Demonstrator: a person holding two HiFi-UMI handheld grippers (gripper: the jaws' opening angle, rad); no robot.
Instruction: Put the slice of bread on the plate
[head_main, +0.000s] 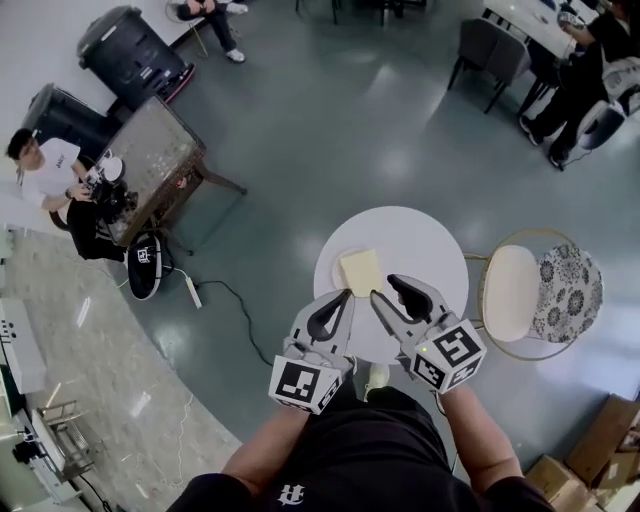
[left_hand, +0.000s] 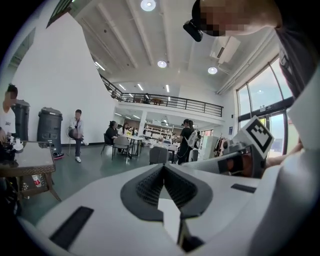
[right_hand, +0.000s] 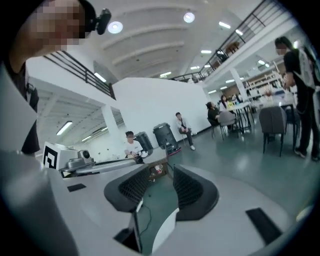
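A pale yellow slice of bread (head_main: 360, 270) lies on the round white table (head_main: 425, 245), on what looks like a white plate (head_main: 338, 257) whose rim barely shows. Both grippers hang high above the table's near edge, close to the head camera and pointing nearly level. My left gripper (head_main: 345, 296) is shut, its dark pads meeting at the tip (left_hand: 163, 169) with nothing between them. My right gripper (head_main: 395, 290) is open, with a clear gap between its pads (right_hand: 161, 173) and only the floor showing through. Neither gripper touches the bread.
A chair with a cream seat (head_main: 512, 290) and a floral cushion (head_main: 570, 292) stands right of the table. A small wooden table (head_main: 155, 165), a seated person (head_main: 45, 172) and black bins (head_main: 130, 50) are at the left. A power strip (head_main: 193, 292) lies on the floor.
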